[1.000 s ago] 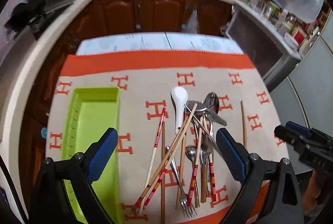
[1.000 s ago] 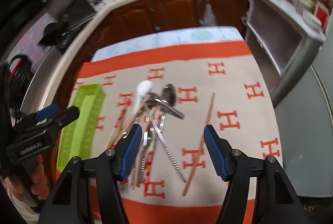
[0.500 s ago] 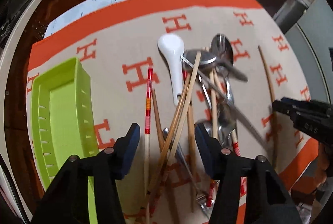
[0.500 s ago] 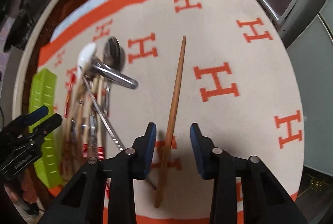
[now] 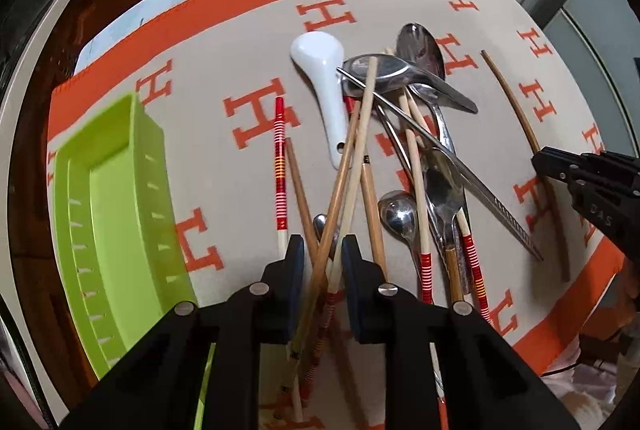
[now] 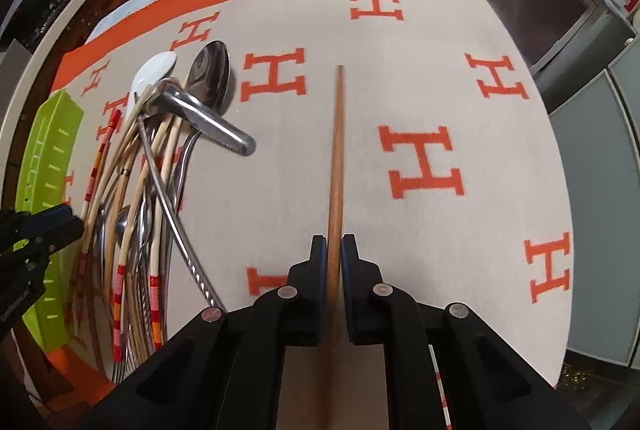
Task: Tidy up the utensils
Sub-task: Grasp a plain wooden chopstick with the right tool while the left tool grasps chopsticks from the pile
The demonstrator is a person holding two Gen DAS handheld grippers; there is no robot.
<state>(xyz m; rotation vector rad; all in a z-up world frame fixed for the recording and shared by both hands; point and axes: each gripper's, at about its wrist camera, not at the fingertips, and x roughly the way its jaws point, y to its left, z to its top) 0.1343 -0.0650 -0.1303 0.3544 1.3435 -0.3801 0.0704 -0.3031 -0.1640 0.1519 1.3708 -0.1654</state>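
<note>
1. Left wrist view: the left gripper [image 5: 322, 250] is low over the near end of the pile [image 5: 384, 158], its fingers [image 5: 295, 262] narrowed around two crossed pale chopsticks [image 5: 352, 158]. Whether the pads actually pinch them, I cannot tell.
   - Risk: those sticks lie under and over spoons and other sticks, so a lift could drag neighbours along or scatter the heap.
   - Risk: two sticks crossing between the pads may scissor and one may slip out.
   - The tray [image 5: 116, 214] lies just left on the cloth [image 5: 224, 42] covering the table, nothing visible in it.
   - Pose: gripper pointing forward along the sticks, angled down toward the table.

2. Right wrist view: the right gripper [image 6: 333, 250] has its fingers [image 6: 319, 262] clenched on the lone brown chopstick [image 6: 337, 150], near its close end.
   - Risk: held so near one end, the long stick may pivot or droop when raised, and its far tip could sweep the cloth.
   - Risk: the carry to the tray crosses the pile and the left gripper, so a collision seems possible.
   - Pose: in line with the stick, tilted down, well right of the pile.
</note>
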